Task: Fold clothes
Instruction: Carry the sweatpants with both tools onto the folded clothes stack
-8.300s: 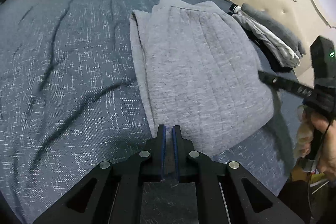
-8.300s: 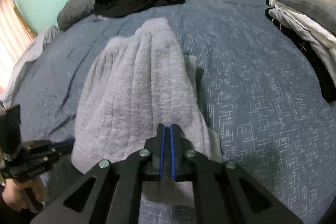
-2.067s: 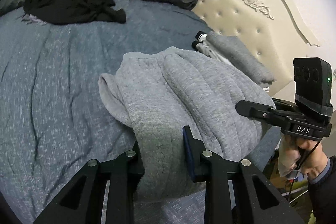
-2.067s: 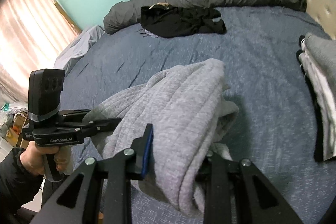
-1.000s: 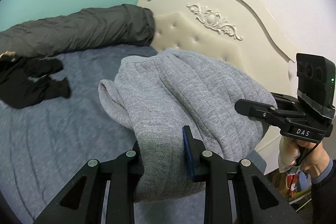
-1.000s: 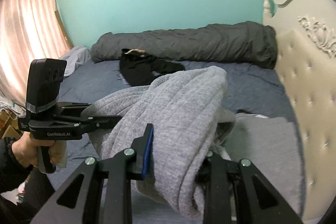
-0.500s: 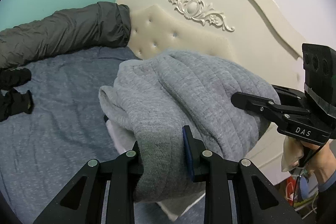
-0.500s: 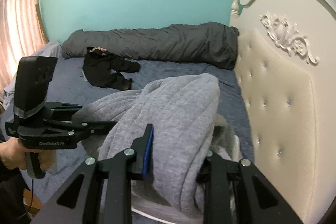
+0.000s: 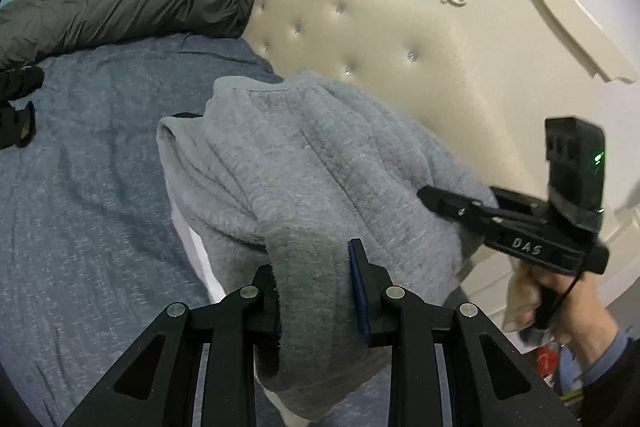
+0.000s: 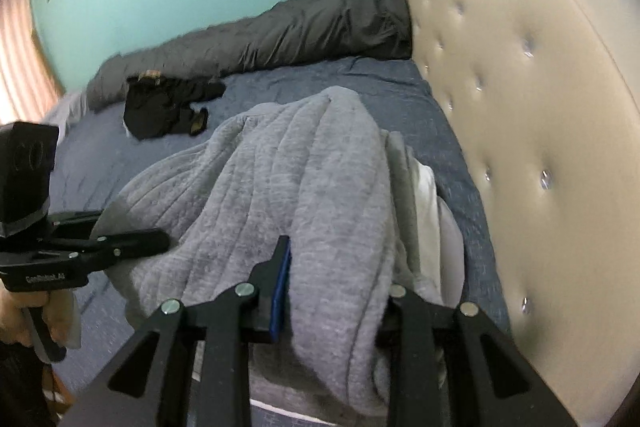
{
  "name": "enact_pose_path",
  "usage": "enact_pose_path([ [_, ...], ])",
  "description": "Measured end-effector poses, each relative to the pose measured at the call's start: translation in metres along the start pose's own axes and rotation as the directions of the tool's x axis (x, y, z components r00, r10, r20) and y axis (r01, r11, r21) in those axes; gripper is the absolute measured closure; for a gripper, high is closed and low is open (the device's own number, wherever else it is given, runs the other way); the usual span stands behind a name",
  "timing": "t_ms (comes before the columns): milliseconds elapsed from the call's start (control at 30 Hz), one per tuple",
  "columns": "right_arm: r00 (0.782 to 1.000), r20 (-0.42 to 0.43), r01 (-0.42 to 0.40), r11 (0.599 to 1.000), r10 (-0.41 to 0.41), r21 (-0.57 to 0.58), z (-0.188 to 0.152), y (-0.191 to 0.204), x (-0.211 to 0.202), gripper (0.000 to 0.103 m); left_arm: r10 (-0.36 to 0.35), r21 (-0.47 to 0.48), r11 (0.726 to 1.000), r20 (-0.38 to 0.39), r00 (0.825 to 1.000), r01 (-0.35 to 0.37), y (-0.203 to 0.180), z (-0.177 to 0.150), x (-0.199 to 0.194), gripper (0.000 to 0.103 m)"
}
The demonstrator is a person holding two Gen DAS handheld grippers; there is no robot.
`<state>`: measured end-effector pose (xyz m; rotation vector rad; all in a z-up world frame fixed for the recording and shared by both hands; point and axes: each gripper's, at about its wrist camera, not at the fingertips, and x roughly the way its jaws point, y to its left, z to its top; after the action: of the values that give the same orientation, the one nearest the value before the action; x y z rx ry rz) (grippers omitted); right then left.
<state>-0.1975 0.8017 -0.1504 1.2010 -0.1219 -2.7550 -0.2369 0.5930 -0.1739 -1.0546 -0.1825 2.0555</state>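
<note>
Since a second ago both hands have carried the folded grey sweater (image 9: 320,163) toward the headboard (image 9: 440,75) and lower, over a white and grey stack beside it. I have the left gripper (image 9: 316,291) and the right gripper (image 10: 332,287) each clamped on a thick roll of the fabric — jaws narrow but full. It looks soft, bulky and limp, sagging between grips, so I would hold the folded edges at both ends. Ribbed, heathered knit — pale grey throughout.
</note>
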Motion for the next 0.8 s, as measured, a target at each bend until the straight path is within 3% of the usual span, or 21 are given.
enact_pose_path([
  [100, 1.0, 0.011, -0.018, 1.0, 0.018, 0.009, 0.005, 0.0, -0.013, 0.076, -0.022, -0.017, 1.0, 0.008, 1.0, 0.022, -0.002, 0.002, -0.008, 0.075],
  [233, 0.998, -0.051, -0.041, 0.997, 0.044, 0.07, 0.0, -0.007, -0.01, 0.074, -0.029, -0.042, 0.999, -0.051, 0.998, 0.027, 0.008, -0.005, 0.0, 0.071],
  [400, 0.999, -0.033, -0.022, 0.992, 0.027, 0.125, -0.007, -0.008, -0.014, 0.055, -0.014, -0.021, 1.0, -0.057, 0.998, 0.013, 0.015, -0.008, -0.019, 0.062],
  [500, 1.0, -0.022, 0.015, 0.991, -0.012, 0.132, -0.009, -0.01, -0.025, 0.046, 0.034, 0.019, 0.999, -0.012, 0.999, -0.034, 0.015, 0.0, -0.04, 0.06],
  [633, 0.994, 0.05, 0.083, 0.984, -0.092, 0.157, -0.008, -0.014, -0.052, 0.043, 0.087, 0.125, 0.988, 0.047, 0.995, -0.093, 0.003, 0.012, -0.061, 0.059],
  [800, 0.978, 0.167, 0.099, 0.979, -0.129, 0.177, 0.01, -0.008, -0.075, 0.044, 0.104, 0.234, 0.966, 0.041, 0.994, -0.11, -0.018, 0.023, -0.05, 0.059],
])
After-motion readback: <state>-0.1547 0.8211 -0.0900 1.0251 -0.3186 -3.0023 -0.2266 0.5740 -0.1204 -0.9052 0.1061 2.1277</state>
